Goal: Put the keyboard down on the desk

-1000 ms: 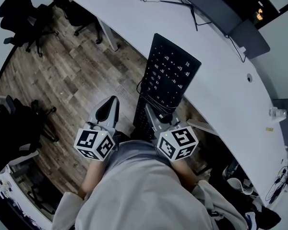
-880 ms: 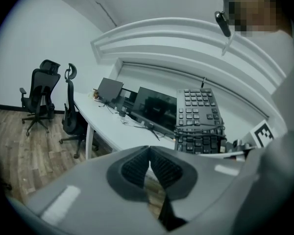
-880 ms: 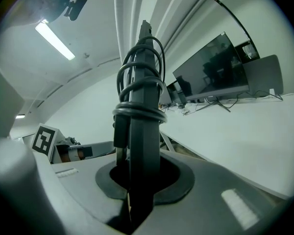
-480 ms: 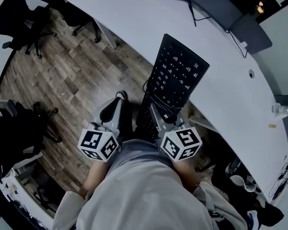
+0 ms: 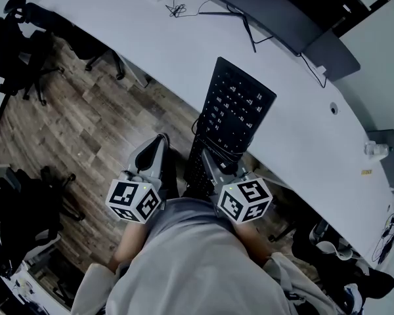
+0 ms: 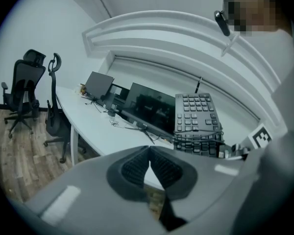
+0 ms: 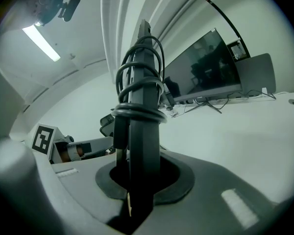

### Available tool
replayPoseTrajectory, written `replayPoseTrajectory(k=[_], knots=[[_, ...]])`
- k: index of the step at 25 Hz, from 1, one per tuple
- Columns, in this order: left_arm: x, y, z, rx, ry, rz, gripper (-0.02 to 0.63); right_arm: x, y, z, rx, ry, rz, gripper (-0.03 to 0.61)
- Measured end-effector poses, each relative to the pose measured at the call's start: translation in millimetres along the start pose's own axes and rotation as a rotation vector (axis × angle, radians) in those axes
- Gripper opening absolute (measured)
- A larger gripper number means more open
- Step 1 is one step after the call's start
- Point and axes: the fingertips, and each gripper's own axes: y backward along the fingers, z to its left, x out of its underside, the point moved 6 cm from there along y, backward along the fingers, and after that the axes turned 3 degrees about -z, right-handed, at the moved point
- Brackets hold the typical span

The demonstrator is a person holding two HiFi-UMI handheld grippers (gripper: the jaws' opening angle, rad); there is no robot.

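Note:
The black keyboard (image 5: 235, 113) hangs in the air, its far end over the white desk's (image 5: 184, 38) front edge, its near end over the wood floor. A cable (image 7: 137, 89) is wound round its near end. My right gripper (image 5: 211, 161) is shut on that near end; in the right gripper view the keyboard (image 7: 141, 131) stands edge-on between the jaws of the right gripper (image 7: 136, 182). My left gripper (image 5: 161, 140) hovers to the keyboard's left, shut and empty. In the left gripper view, the left gripper's (image 6: 149, 149) pads meet at the tips and the keyboard (image 6: 196, 116) shows to the right.
Dark monitors (image 5: 269, 15) and loose cables (image 5: 177, 5) sit along the desk's far side. A small white object (image 5: 374, 149) stands at the desk's right. Office chairs (image 5: 26, 51) are on the floor at left, and a desk leg (image 5: 141, 67) is under the front edge.
Both grippers and the keyboard have moved level across the room along the desk. The right grip on the keyboard is unchanged, and the left gripper stays shut.

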Motion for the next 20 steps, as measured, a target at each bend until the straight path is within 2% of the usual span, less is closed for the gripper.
replayPoseTrajectory(k=[13,20], knots=[[-72,-85,59,0.090,-0.010,0.014,0.000,-62,-87,-10,0.080,-0.040,-0.028,0.067],[-104,-111,87,0.146,-0.029,0.009,0.000,-85,-122,-3,0.124,-0.048,-0.066,0.067]])
